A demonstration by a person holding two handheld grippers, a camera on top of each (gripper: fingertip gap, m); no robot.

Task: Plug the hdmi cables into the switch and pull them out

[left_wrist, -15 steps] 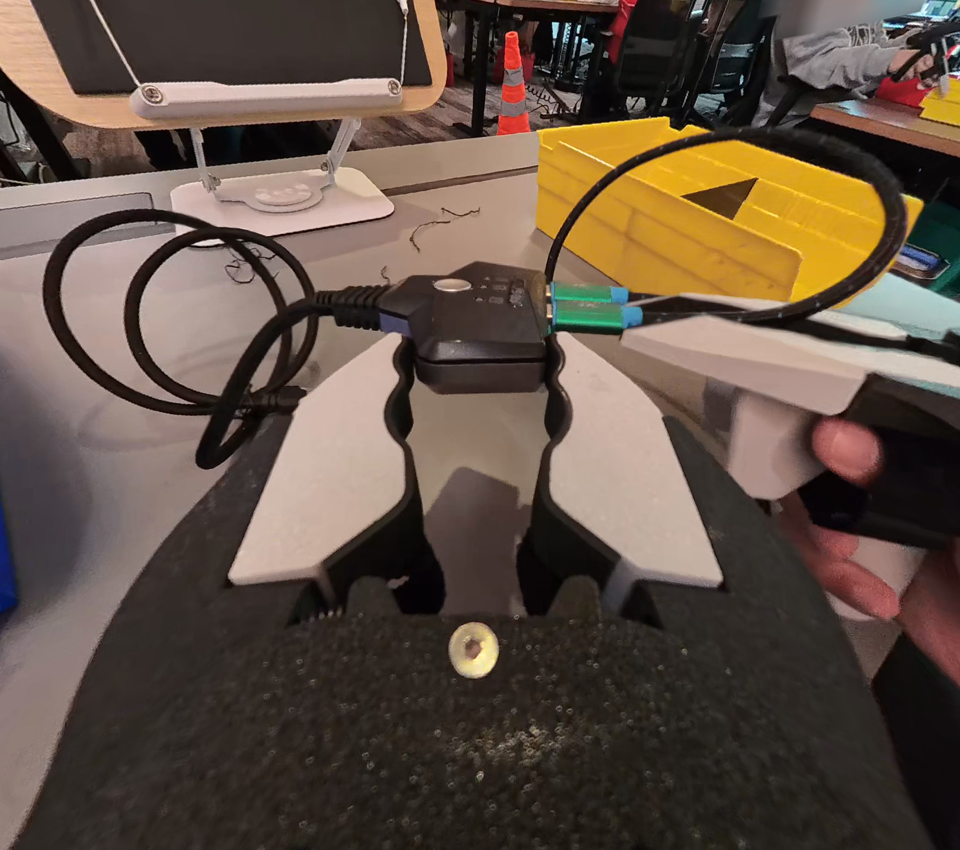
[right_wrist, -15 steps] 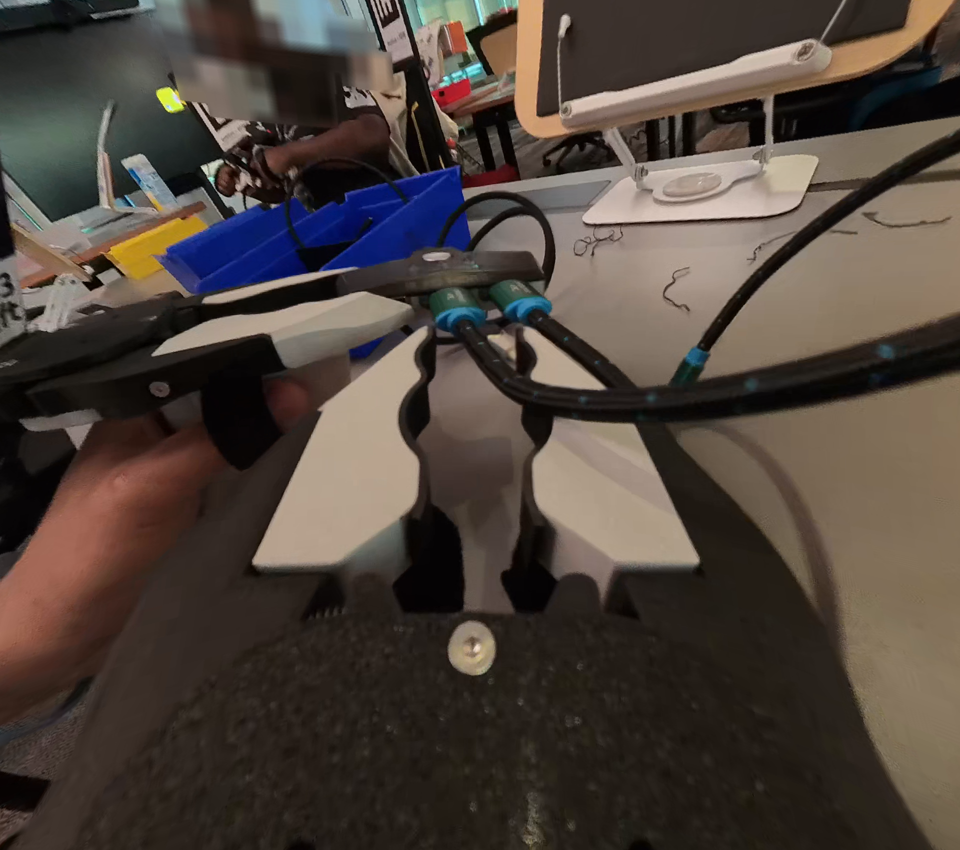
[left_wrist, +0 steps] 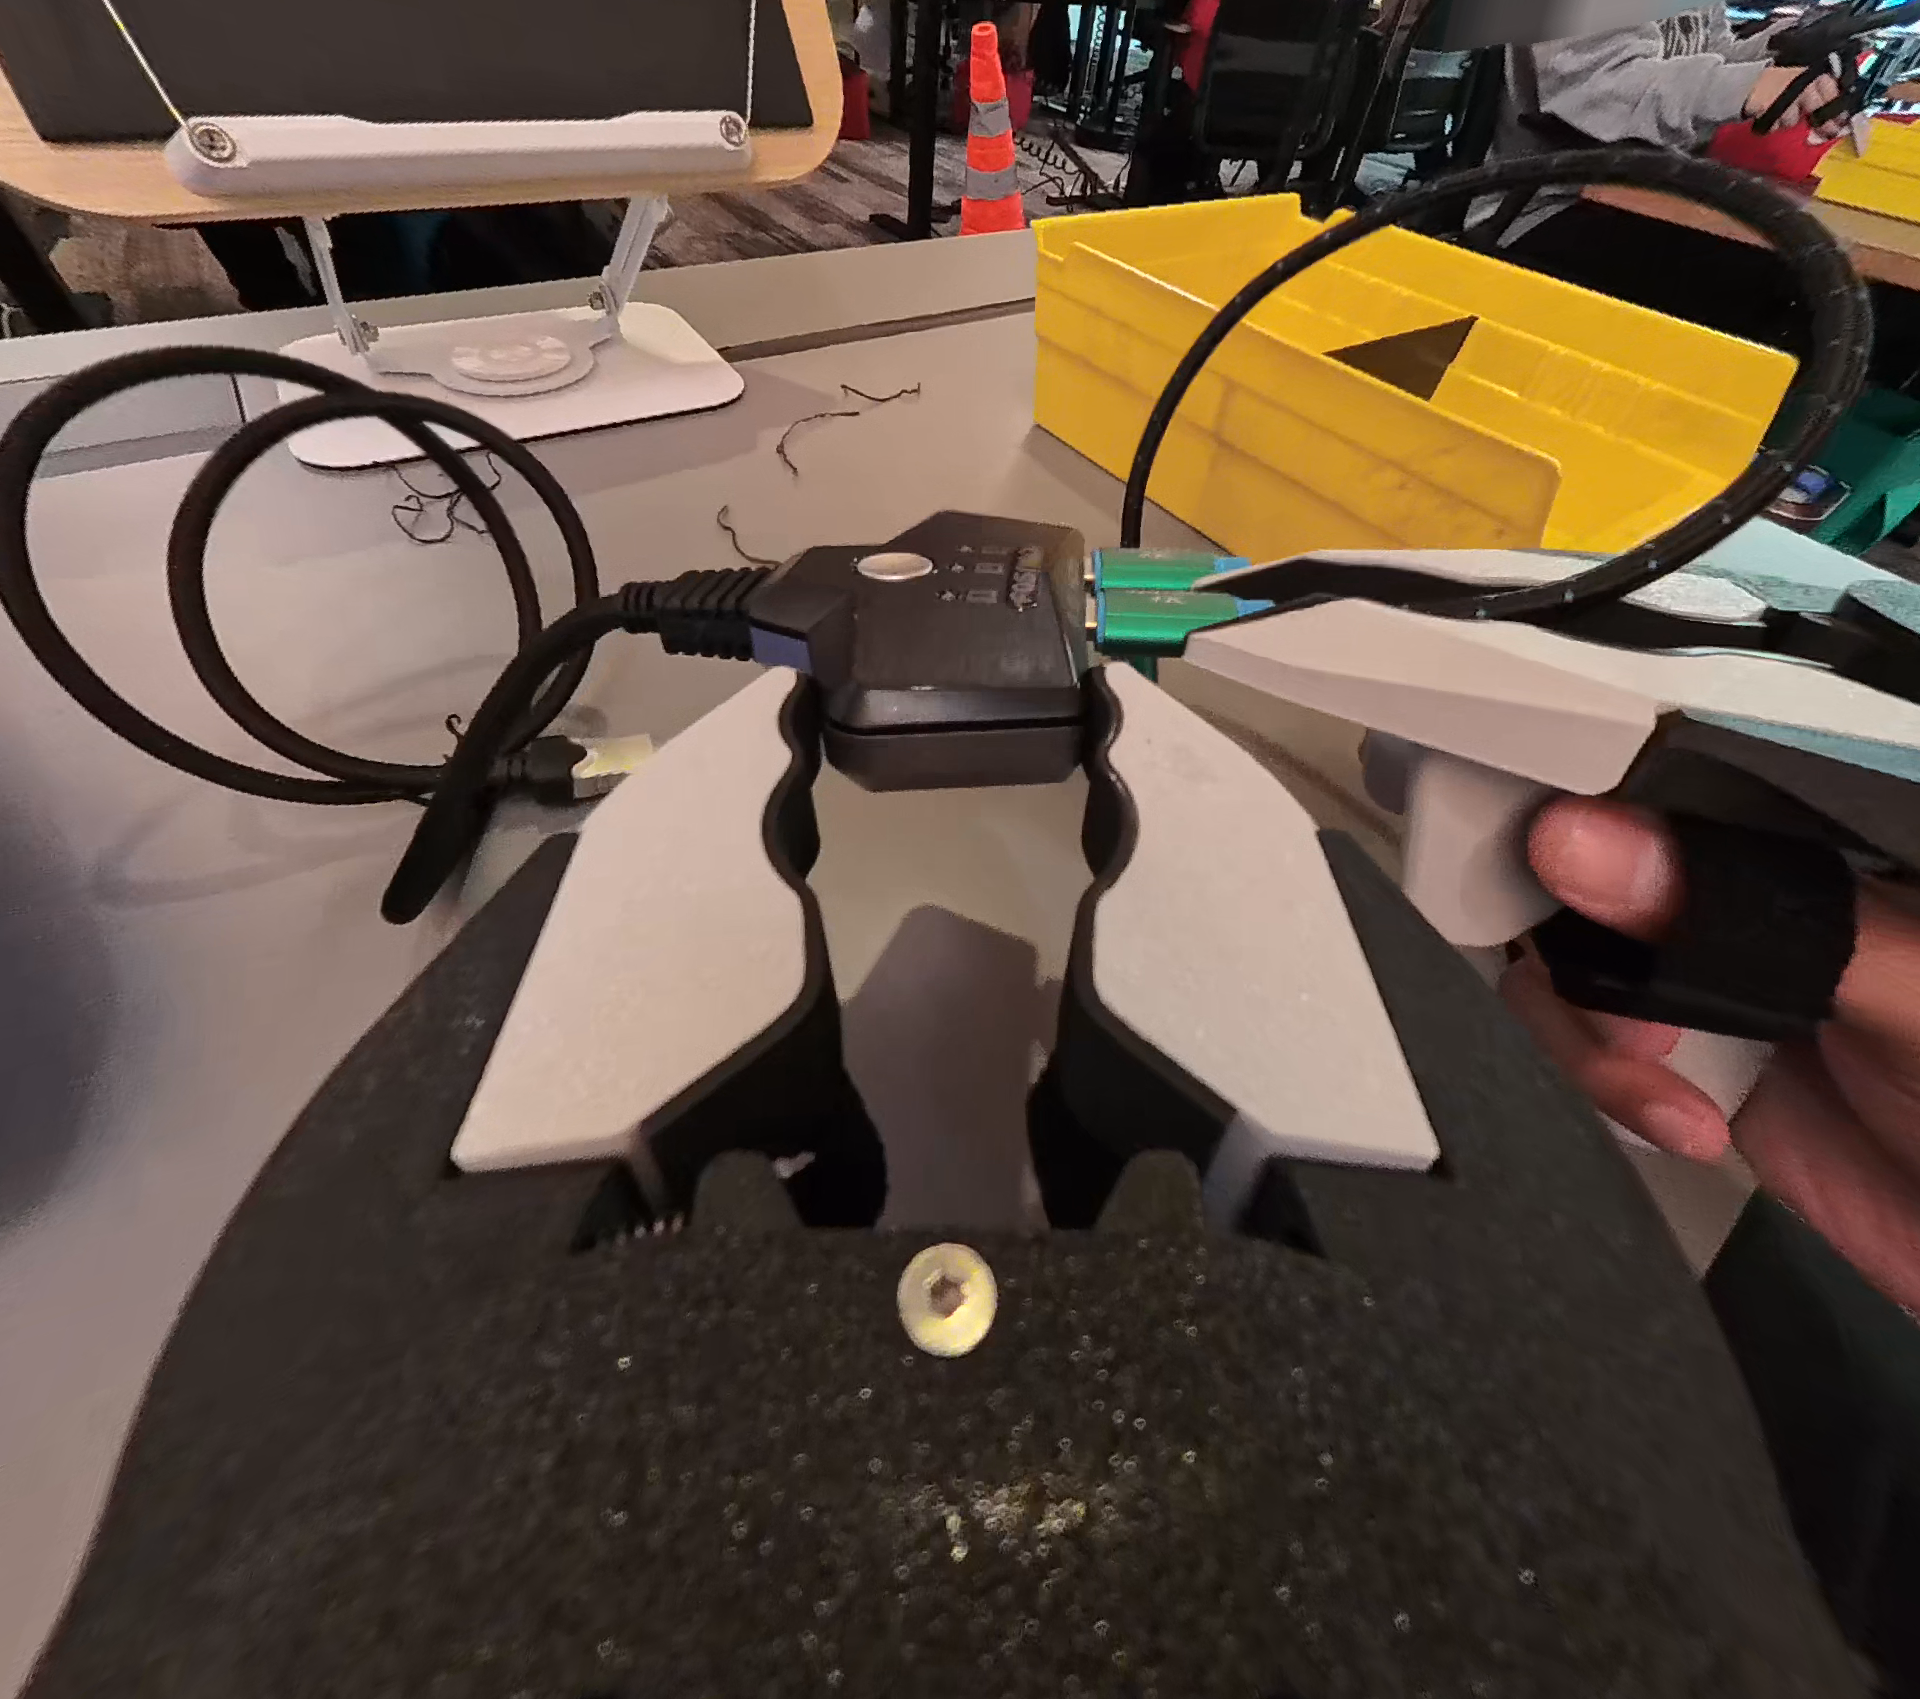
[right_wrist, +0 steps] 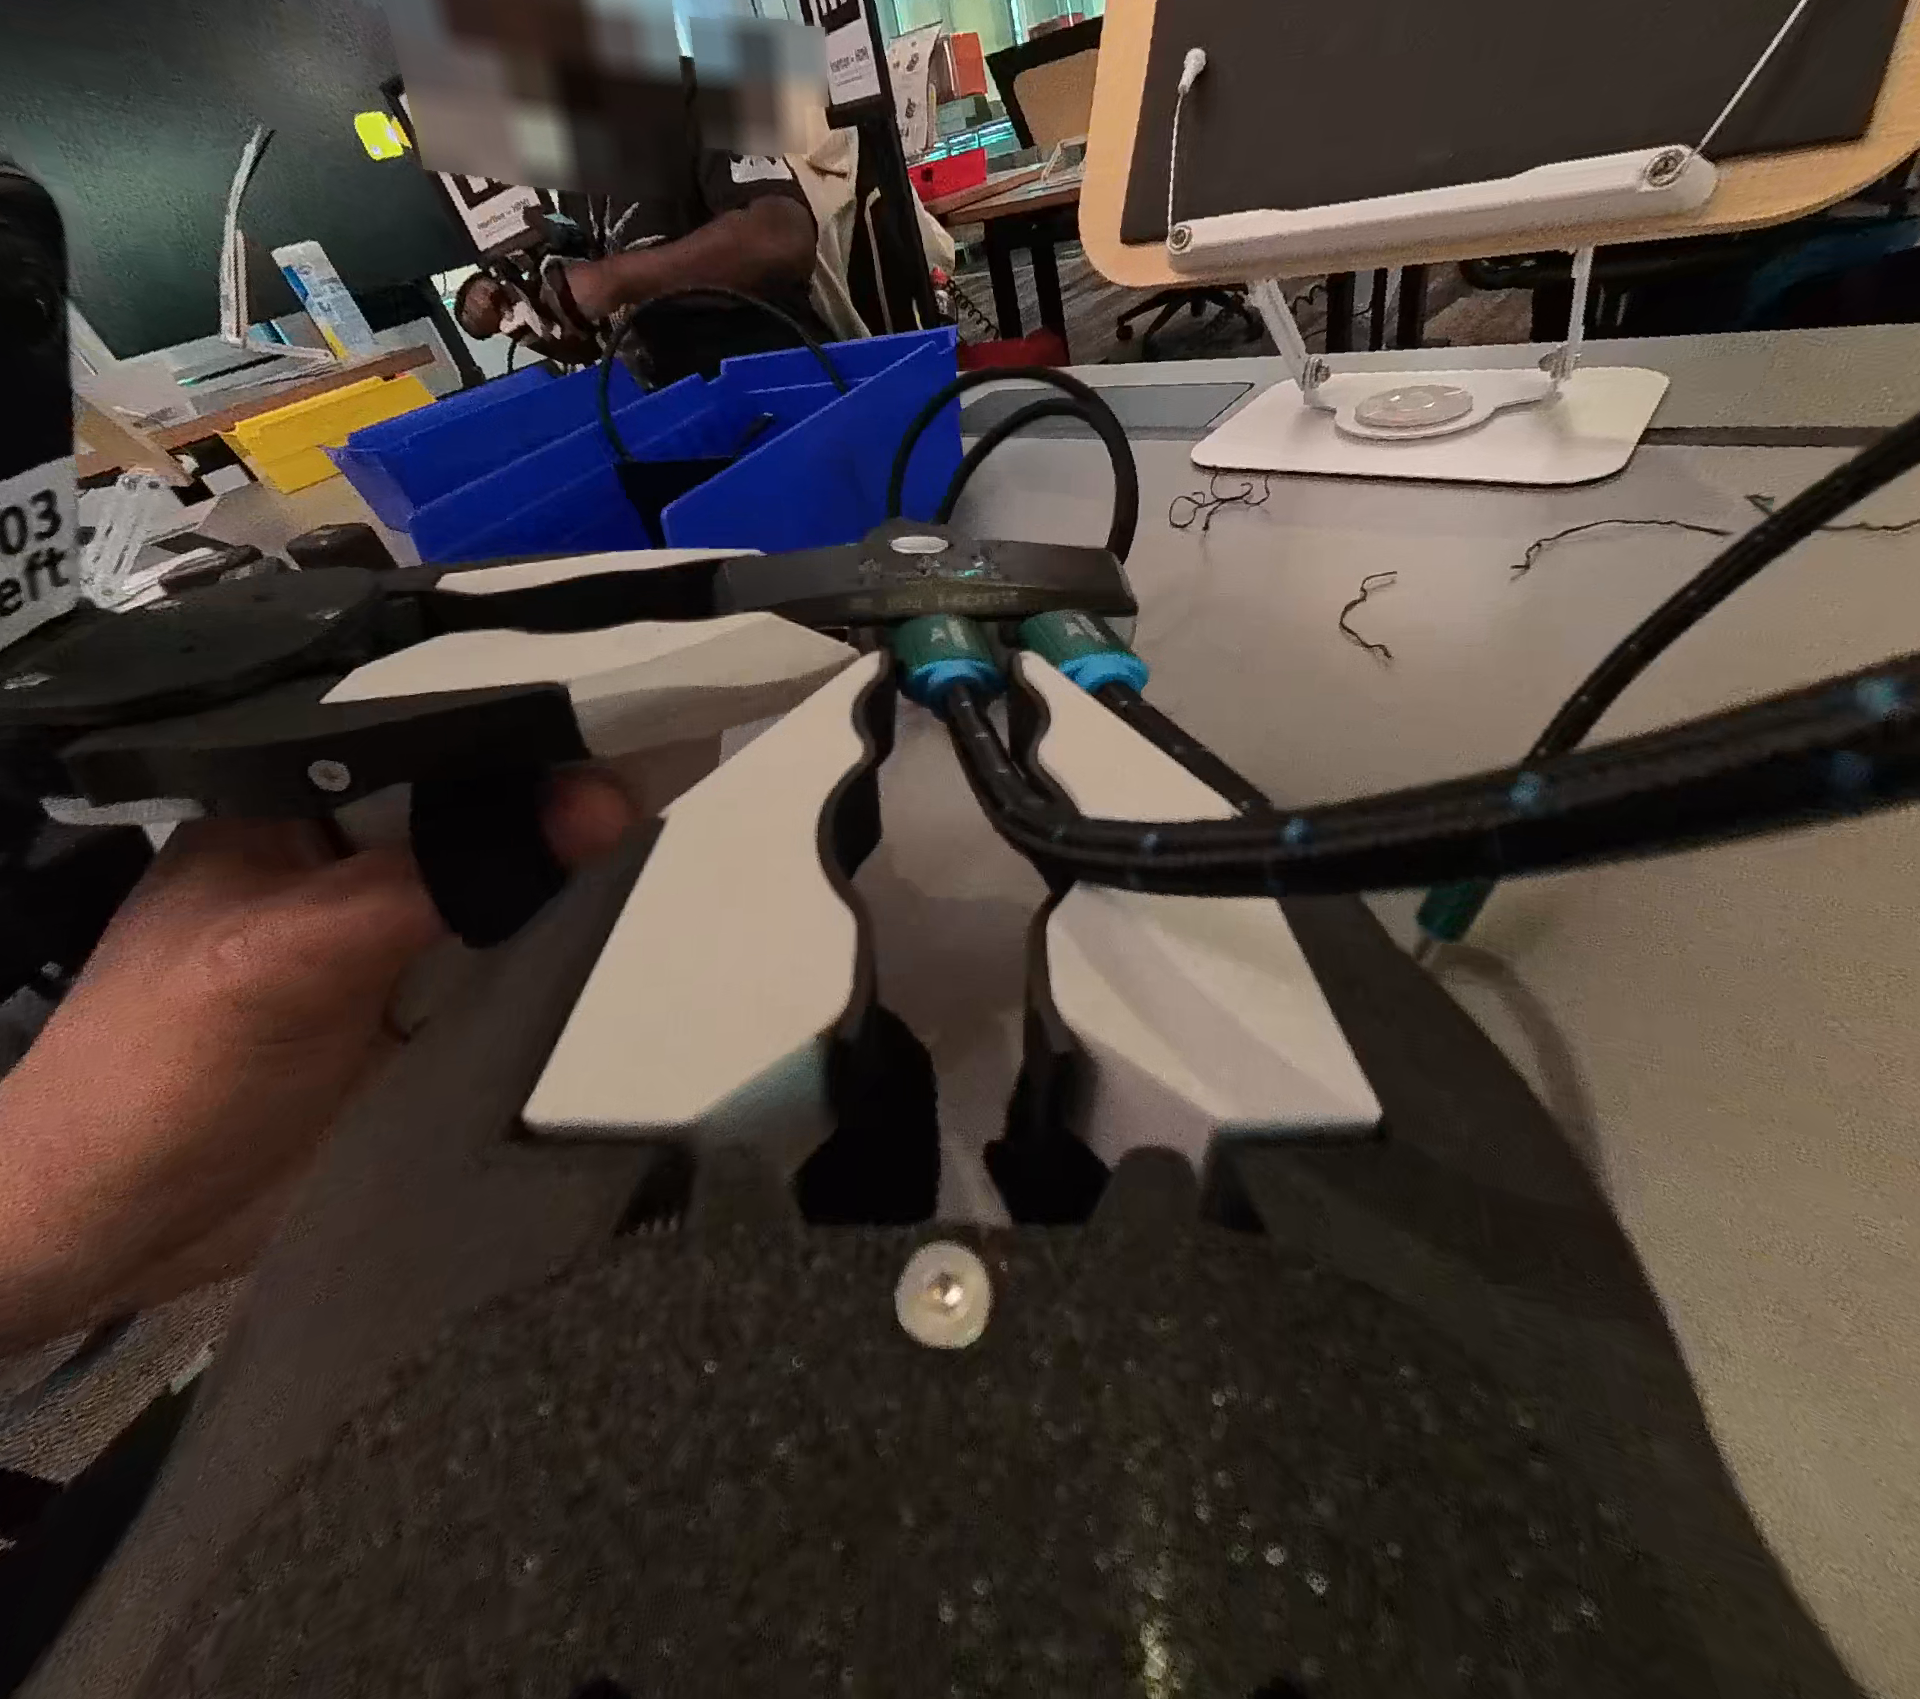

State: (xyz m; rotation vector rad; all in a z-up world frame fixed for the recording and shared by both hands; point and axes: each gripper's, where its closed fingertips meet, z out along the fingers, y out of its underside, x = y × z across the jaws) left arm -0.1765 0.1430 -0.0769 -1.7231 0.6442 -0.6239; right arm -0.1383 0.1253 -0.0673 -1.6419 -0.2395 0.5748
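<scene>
My left gripper (left_wrist: 951,714) is shut on the black HDMI switch (left_wrist: 935,641) and holds it level just above the grey table (left_wrist: 260,922). Two green HDMI plugs (left_wrist: 1143,623) sit in the switch's right side. My right gripper (right_wrist: 948,678) is shut on the nearer green plug (right_wrist: 935,647), at its blue collar. The other plug (right_wrist: 1081,647) is just right of my right finger. Both braided black cables (right_wrist: 1455,828) run back over my right gripper. The switch (right_wrist: 935,574) and my left gripper (right_wrist: 790,610) also show in the right wrist view. The switch's own black lead (left_wrist: 312,589) lies looped on the table.
A yellow bin (left_wrist: 1299,423) stands at the right behind the switch, a blue bin (right_wrist: 623,465) at the left. A book stand (left_wrist: 416,143) stands at the back. A loose green plug (right_wrist: 1455,906) and black threads (right_wrist: 1366,600) lie on the table. People sit at other tables.
My right gripper's fingers have drawn closer together around the nearer green plug. The switch and my left gripper have stayed about where they were.
</scene>
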